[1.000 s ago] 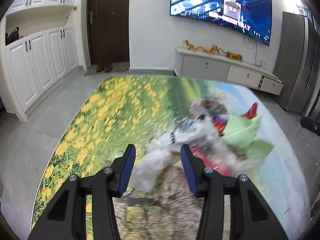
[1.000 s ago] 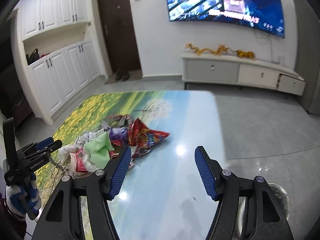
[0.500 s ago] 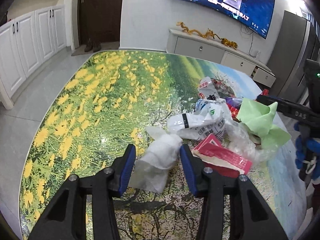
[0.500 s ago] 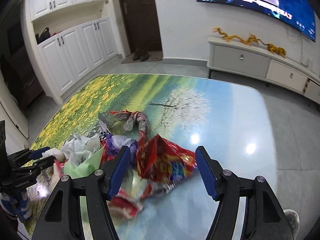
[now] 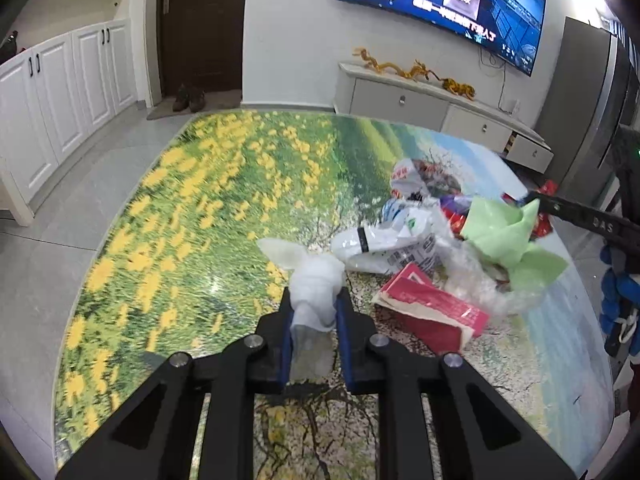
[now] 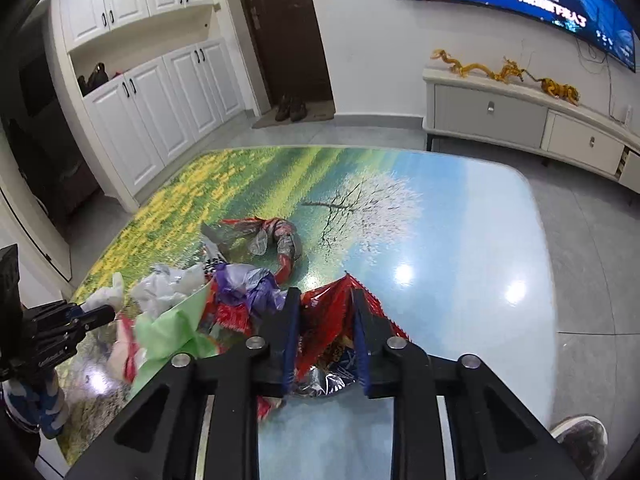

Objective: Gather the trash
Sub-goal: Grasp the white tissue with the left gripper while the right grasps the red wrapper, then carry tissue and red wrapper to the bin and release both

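White walls, pale cabinet doors, a dark entrance door and a curved wall-mounted television [image 5: 440, 4] surround a grey tiled floor. Filling most of both views is the desk [image 5: 208, 208], its glossy top printed with a landscape of yellow flowers, green fields, a white blossoming tree and blue sky. Behind it runs a low white sideboard [image 6: 520, 120] carrying golden dragon figurines [image 6: 504, 70].

A heap of trash lies on the desk: a light-green crumpled plastic bag [image 5: 508, 236], a white printed plastic bag [image 5: 384, 244], clear crinkled film [image 5: 472, 280], a flattened red and white carton [image 5: 432, 312], a purple wrapper [image 6: 248, 284] and a twisted red and silver foil packet [image 6: 280, 240] lying a little apart on the far side.

At the near edge of the heap, the left hand-held gripper [image 5: 314, 320] is closing, its 2 blue pads pressing the sides of a crumpled white tissue wad [image 5: 316, 284]. On the heap's other side, over the blue part of the desk, the right hand-held gripper [image 6: 326, 344] is closing too, its pads pinching a red foil snack bag [image 6: 336, 320] that bulges up between them.
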{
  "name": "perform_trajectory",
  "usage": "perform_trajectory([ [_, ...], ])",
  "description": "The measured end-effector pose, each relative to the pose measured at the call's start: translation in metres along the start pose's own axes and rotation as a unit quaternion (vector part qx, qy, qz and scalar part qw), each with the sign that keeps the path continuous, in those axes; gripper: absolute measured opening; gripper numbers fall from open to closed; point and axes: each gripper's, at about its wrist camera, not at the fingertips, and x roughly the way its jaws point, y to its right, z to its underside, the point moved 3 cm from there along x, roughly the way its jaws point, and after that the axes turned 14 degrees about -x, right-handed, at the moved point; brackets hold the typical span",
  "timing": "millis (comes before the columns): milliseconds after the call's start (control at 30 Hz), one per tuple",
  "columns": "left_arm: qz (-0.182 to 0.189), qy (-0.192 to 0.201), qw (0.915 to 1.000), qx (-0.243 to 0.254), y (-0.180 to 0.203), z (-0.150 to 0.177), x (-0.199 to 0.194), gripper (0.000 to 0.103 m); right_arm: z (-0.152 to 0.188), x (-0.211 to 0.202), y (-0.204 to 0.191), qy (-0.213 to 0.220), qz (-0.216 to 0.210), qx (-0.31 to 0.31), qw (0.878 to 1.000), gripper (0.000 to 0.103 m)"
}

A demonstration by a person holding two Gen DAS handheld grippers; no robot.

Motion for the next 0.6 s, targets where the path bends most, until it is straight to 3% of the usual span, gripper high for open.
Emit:
perform_trajectory([
  [300,0.012,0.043,0.9989,0.012,0.025,-0.006,-0.052,0.017,0.022,-0.074,0.007,0.047,0.004,0.028,0.999,0.020],
  [600,0.066,0.039,0.9956,0.054,0.099,0.015,-0.077,0.017,0.054,-0.141,0.026,0.080,0.037,0.046,0.995,0.020],
])
